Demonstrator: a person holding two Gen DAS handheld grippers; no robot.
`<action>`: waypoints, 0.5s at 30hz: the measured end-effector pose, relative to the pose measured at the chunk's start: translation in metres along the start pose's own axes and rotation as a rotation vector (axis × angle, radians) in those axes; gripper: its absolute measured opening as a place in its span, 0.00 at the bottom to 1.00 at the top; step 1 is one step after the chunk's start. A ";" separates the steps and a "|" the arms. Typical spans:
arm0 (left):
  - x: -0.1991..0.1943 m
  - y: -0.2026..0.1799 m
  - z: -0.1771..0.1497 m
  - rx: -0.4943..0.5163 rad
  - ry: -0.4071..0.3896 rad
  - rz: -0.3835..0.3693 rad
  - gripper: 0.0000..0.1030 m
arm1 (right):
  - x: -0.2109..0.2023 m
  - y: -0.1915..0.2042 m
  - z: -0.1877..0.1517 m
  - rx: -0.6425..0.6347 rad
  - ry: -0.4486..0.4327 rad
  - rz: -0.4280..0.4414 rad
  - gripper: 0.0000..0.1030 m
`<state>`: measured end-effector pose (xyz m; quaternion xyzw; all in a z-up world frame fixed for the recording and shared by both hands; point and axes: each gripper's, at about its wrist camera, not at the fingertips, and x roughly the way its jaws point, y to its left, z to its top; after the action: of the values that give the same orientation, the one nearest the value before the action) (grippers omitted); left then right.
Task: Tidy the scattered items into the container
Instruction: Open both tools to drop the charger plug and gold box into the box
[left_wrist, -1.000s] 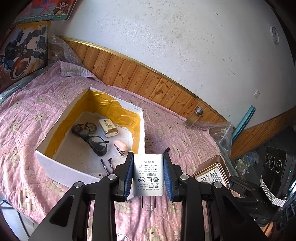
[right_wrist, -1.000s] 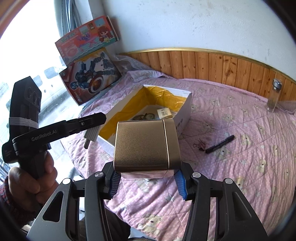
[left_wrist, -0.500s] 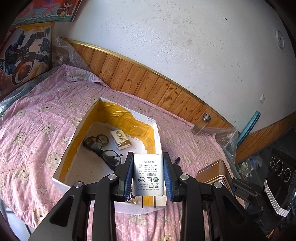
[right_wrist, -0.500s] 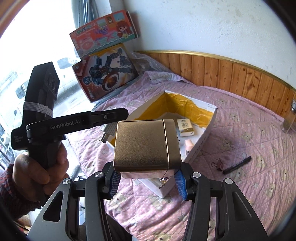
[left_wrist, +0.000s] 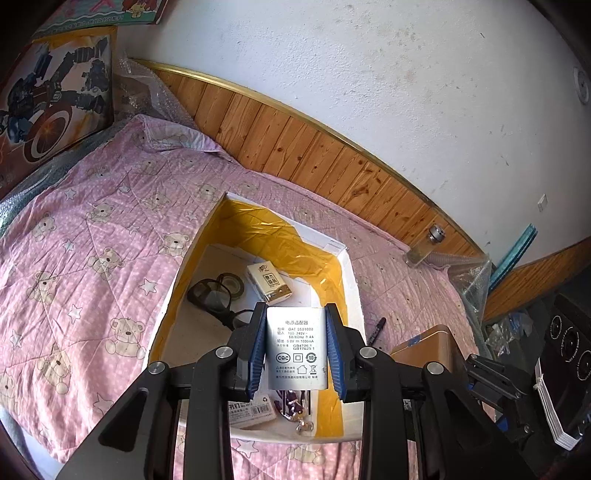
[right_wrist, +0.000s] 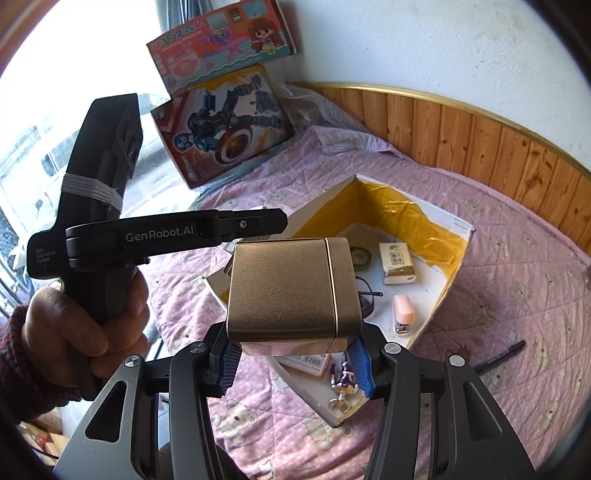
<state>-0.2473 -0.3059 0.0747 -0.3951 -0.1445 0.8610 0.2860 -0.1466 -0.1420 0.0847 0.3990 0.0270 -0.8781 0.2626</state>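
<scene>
Risk judged: two loads released at once above the white box, collision likely, with the glasses struck beneath. Left gripper clamped on the power adapter, a white block with grey print, prongs down, held over the box's near end. Right gripper clamped on the gold tin, brushed metal, rounded corners, held above the box's near corner. Black marker left outside the box, just beyond its side wall, on the quilt.

Matt brushed-metal gold tin
</scene>
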 end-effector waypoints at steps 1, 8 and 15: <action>0.004 0.002 0.002 0.000 0.012 0.002 0.30 | 0.007 -0.001 0.002 0.000 0.021 0.005 0.51; 0.035 0.022 0.017 -0.018 0.130 0.013 0.30 | 0.045 -0.009 0.011 0.035 0.132 0.072 0.52; 0.060 0.027 0.024 0.044 0.228 0.068 0.30 | 0.080 -0.010 0.017 0.041 0.258 0.089 0.52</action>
<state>-0.3072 -0.2919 0.0411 -0.4888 -0.0785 0.8225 0.2800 -0.2060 -0.1730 0.0377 0.5148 0.0251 -0.8073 0.2875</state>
